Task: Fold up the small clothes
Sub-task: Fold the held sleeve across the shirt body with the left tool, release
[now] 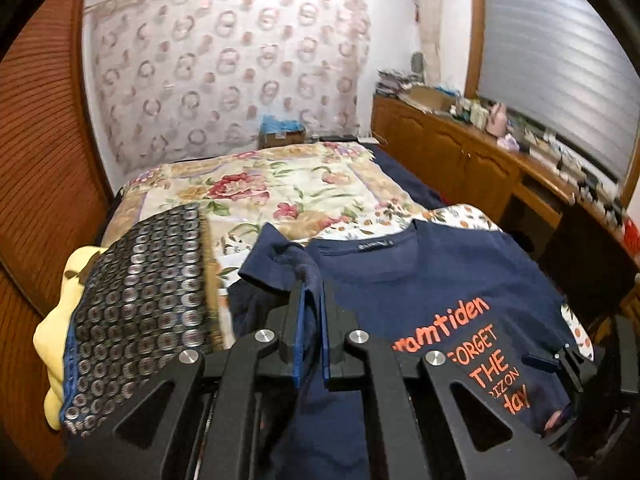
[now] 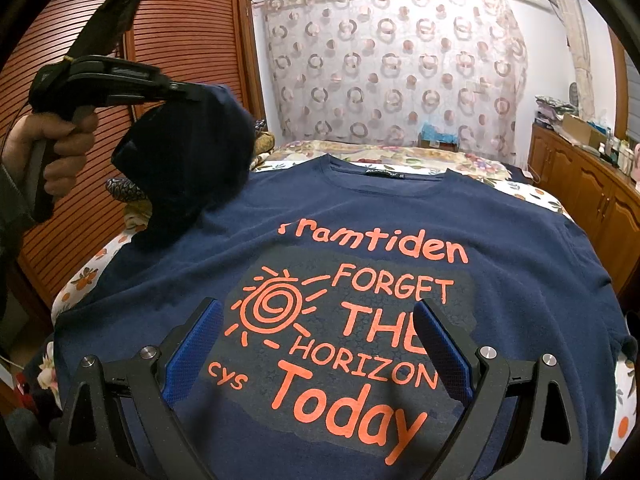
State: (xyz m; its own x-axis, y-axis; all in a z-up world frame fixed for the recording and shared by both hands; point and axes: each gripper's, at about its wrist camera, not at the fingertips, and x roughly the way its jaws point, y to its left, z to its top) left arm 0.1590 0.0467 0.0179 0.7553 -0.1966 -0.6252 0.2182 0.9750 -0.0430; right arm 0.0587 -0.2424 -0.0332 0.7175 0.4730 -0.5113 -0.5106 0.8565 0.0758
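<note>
A navy T-shirt (image 2: 520,264) with an orange "FORGET THE HORIZON Today" print lies face up and flat on the bed, collar at the far side. My left gripper (image 1: 313,292) is shut on the shirt's left sleeve (image 1: 276,264). In the right wrist view a hand (image 2: 64,148) holds that left gripper (image 2: 192,90) up, and the sleeve (image 2: 192,152) hangs from it, lifted off the bed above the shirt's shoulder. My right gripper (image 2: 316,320) is open low over the print, its blue pads (image 2: 196,344) wide apart, with nothing between them.
A floral bedspread (image 1: 280,184) covers the bed beyond the shirt. A dark coin-patterned cloth (image 1: 140,292) and a yellow item (image 1: 52,344) lie at the left. Louvred wooden doors (image 2: 192,40) stand left, and a cluttered wooden sideboard (image 1: 460,152) runs along the right.
</note>
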